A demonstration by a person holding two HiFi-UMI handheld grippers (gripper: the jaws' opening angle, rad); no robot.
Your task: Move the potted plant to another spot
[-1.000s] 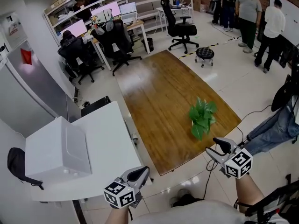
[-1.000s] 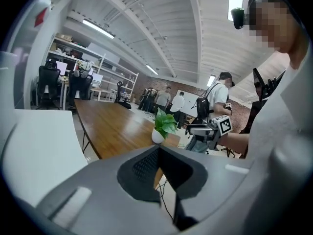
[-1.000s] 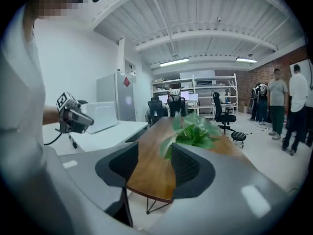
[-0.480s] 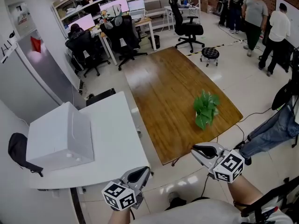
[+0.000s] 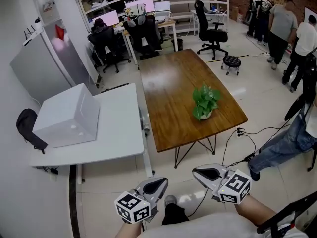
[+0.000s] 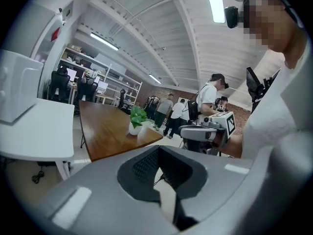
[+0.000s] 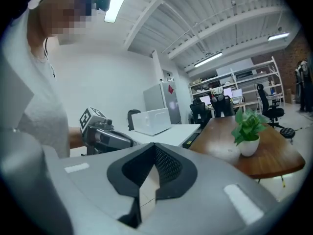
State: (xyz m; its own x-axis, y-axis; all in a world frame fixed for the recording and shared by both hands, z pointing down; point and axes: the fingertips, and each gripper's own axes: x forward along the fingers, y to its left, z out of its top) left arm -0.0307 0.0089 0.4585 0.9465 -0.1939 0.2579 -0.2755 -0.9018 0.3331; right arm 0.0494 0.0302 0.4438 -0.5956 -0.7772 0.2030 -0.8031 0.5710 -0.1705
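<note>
The potted plant point(image 5: 204, 103), green leaves in a small white pot, stands near the front right corner of the wooden table point(image 5: 168, 78). It also shows in the left gripper view point(image 6: 137, 119) and the right gripper view point(image 7: 248, 131). Both grippers hang low over the floor, well short of the table and apart from the plant. My left gripper point(image 5: 158, 185) point(image 6: 159, 153) is shut and holds nothing. My right gripper point(image 5: 203, 173) point(image 7: 154, 148) is shut too, with nothing between its jaws. Each gripper appears in the other's view: the right one point(image 6: 195, 132), the left one point(image 7: 110, 138).
A white desk point(image 5: 116, 133) with a white box point(image 5: 69, 115) stands left of the table. Cables point(image 5: 242, 133) trail on the floor under the table's right end. A seated person's legs point(image 5: 282, 148) are at the right. Office chairs point(image 5: 213, 29) and standing people point(image 5: 290, 29) are at the back.
Both grippers have drawn back from the table's front edge and sit farther from the plant. The right jaws have come together. The plant has stayed where it was on the table.
</note>
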